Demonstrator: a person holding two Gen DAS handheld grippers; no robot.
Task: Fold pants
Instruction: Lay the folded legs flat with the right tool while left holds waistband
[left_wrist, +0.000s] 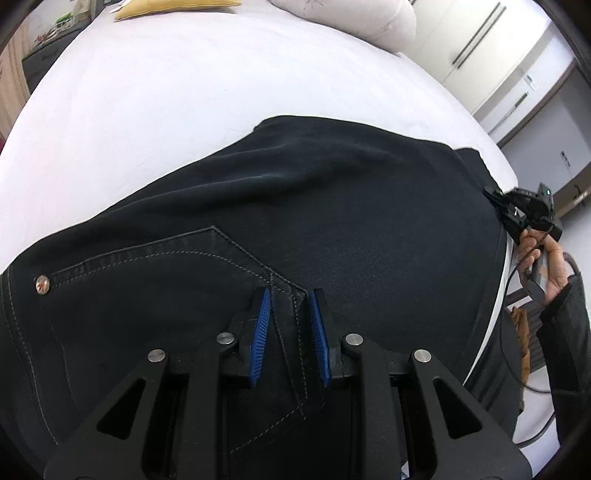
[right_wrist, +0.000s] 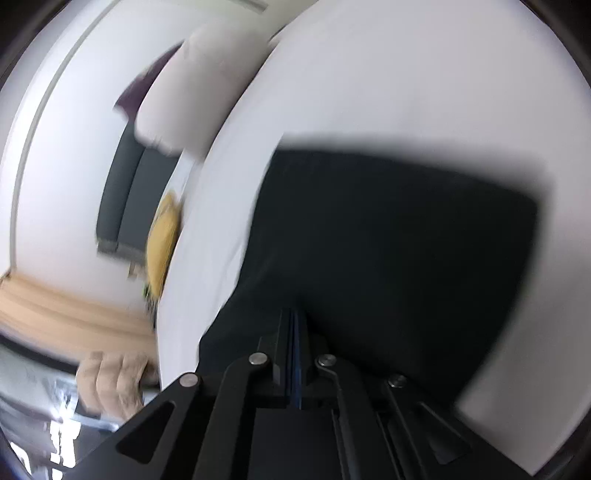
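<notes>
Left tongs (left_wrist: 290, 295) gape over pants (left_wrist: 332, 206); right tongs (right_wrist: 295, 317) pinch them.

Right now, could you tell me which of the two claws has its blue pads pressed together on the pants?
The right claw: its blue pads are pinched shut on the dark pants. The left claw has a gap between its pads, straddling a stitched seam.

No readable text, labels, brand marks or nos. anywhere, incl. on the pants (left_wrist: 258, 206) (rivet near the pocket seam too small to read).
</notes>
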